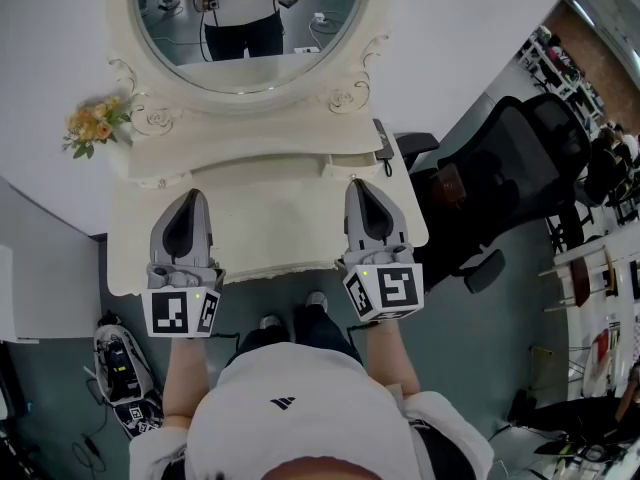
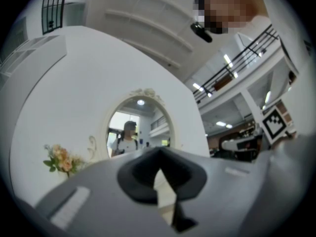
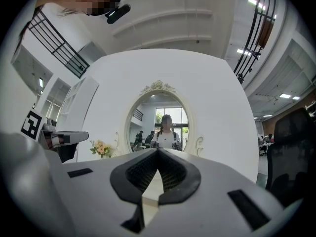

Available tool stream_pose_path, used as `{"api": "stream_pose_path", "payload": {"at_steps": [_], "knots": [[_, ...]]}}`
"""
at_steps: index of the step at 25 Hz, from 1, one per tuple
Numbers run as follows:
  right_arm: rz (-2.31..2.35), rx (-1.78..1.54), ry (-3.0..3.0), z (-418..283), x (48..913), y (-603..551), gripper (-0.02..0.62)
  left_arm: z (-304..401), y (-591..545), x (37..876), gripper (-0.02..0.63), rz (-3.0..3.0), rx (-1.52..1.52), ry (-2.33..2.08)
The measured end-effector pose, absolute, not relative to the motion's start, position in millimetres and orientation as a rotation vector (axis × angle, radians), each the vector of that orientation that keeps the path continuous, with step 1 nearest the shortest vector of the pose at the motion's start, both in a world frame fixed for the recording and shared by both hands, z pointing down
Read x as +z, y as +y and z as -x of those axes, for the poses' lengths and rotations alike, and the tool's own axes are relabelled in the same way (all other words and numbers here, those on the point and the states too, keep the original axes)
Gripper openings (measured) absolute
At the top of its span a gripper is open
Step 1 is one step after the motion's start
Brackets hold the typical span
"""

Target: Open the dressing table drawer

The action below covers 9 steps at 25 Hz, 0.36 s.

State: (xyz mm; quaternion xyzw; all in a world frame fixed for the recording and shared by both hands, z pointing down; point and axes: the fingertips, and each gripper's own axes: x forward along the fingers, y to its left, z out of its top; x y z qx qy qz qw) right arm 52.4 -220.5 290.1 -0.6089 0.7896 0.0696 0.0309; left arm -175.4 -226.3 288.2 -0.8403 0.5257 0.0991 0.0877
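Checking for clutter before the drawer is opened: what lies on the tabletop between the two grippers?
Nothing: the head view shows only bare cream tabletop between the left gripper and the right gripper.

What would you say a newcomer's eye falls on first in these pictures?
The cream dressing table fills the middle of the head view, its oval mirror at the top. The left gripper and right gripper are held side by side over it, jaws together. Yellow flowers sit at its left, a black office chair to its right.

Large office hall: swivel chair (image 1: 525,163), railed mezzanine (image 3: 55,53)
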Motion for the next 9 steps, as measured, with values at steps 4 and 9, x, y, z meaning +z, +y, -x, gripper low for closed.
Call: {"api": "stream_pose_path", "payload": {"at_steps": [4,9], "knots": [[1.88,0.213,2.428,-52.0,289.7,-220.0,0.001,175.8,-226.2,288.3,0.008,2.505,0.298,1.565],[1.883,0.217,2.424,-51.1,287.6,-220.7,0.0,177.8,-228.0,287.5,0.008,2.504,0.307,1.57]]}}
